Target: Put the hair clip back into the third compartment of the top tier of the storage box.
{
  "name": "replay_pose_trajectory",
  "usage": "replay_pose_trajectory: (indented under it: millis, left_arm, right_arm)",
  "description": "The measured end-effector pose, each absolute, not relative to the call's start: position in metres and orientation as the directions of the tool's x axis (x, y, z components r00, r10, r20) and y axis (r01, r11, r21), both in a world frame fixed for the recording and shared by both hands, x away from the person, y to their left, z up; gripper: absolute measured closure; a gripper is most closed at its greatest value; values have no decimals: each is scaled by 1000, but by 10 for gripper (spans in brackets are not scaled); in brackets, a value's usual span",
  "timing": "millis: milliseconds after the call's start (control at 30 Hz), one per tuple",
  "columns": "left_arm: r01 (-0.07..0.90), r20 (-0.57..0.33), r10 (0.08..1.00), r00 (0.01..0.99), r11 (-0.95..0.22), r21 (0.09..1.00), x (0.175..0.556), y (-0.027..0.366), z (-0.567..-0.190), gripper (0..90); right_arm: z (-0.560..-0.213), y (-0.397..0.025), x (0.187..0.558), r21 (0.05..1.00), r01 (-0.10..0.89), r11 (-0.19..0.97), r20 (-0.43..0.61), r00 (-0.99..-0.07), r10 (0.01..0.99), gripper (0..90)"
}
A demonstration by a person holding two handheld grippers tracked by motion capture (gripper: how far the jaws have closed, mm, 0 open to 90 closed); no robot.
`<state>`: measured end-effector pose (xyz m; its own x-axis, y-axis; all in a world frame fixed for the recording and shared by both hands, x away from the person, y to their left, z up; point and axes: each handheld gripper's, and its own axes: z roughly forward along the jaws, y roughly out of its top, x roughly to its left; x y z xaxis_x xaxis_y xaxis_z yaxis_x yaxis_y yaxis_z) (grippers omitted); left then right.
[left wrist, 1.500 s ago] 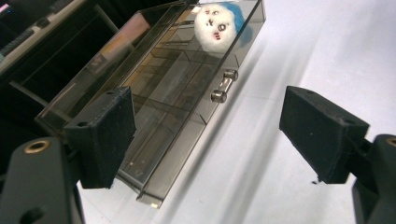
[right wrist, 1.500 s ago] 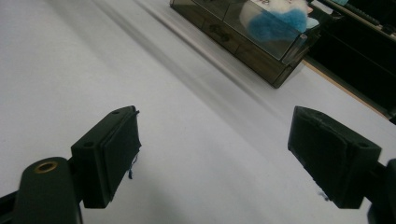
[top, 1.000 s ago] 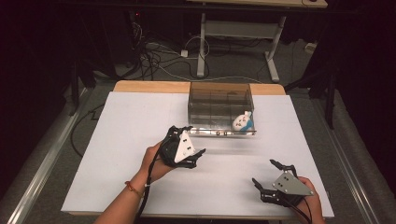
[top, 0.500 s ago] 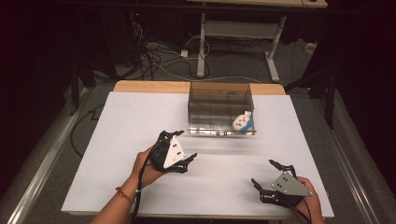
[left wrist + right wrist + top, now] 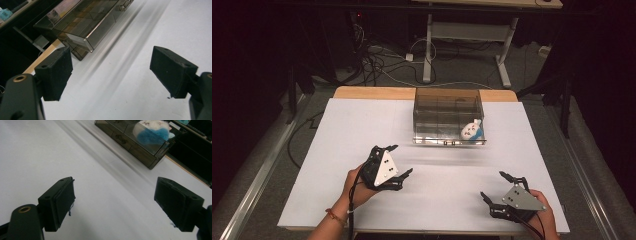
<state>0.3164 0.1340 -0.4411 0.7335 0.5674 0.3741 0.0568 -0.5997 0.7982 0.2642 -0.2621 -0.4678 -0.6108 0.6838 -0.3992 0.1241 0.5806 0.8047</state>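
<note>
resting apart, left hand-held gripper (image 5: 398,161) gapes empty.

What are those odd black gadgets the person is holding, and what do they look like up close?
Handheld grippers. The left gripper and the right gripper are black, each topped by a grey three-cornered plate with dark dots. Each has two blocky black jaws with screw holes, and a black cable. A reddish bracelet circles the left wrist.

Box (image 5: 447,117): smoked clear plastic, glossy, metal hinges. Toy (image 5: 471,130): fluffy plush. Table (image 5: 362,130): matt white sheet, wood far edge. Pads (image 5: 57,72): matt black.
</note>
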Motion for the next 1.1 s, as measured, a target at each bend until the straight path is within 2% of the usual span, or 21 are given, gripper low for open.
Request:
replay_pose_trajectory:
  millis: [300,367,533,733,800,1100]
  left_arm:
    - [63,367,586,723,-584,810,310,149,-446,176]
    - [40,382,573,725,-588,808,312,154,-447,176]
    - [76,357,595,720,-579,812,310,166,-455,176]
    - [77,357,593,722,-581,810,307,177,-461,176]
    - [115,338,617,711,-576,809,303,183,-466,176]
    - [165,312,645,697,-569,806,297,199,-475,176]
  right_arm:
    - [-467,-262,264,806,121,580,-400,-610,684,170]
    - [-467,-262,264,805,123,580,-399,-611,684,170]
    - [-468,-263,265,804,126,582,-400,-610,684,170]
    - [-469,-262,265,804,133,580,-394,-611,686,170]
    - [-469,-262,266,805,134,578,-390,-613,687,170]
    - [-470,-260,266,803,134,581,-390,-618,682,170]
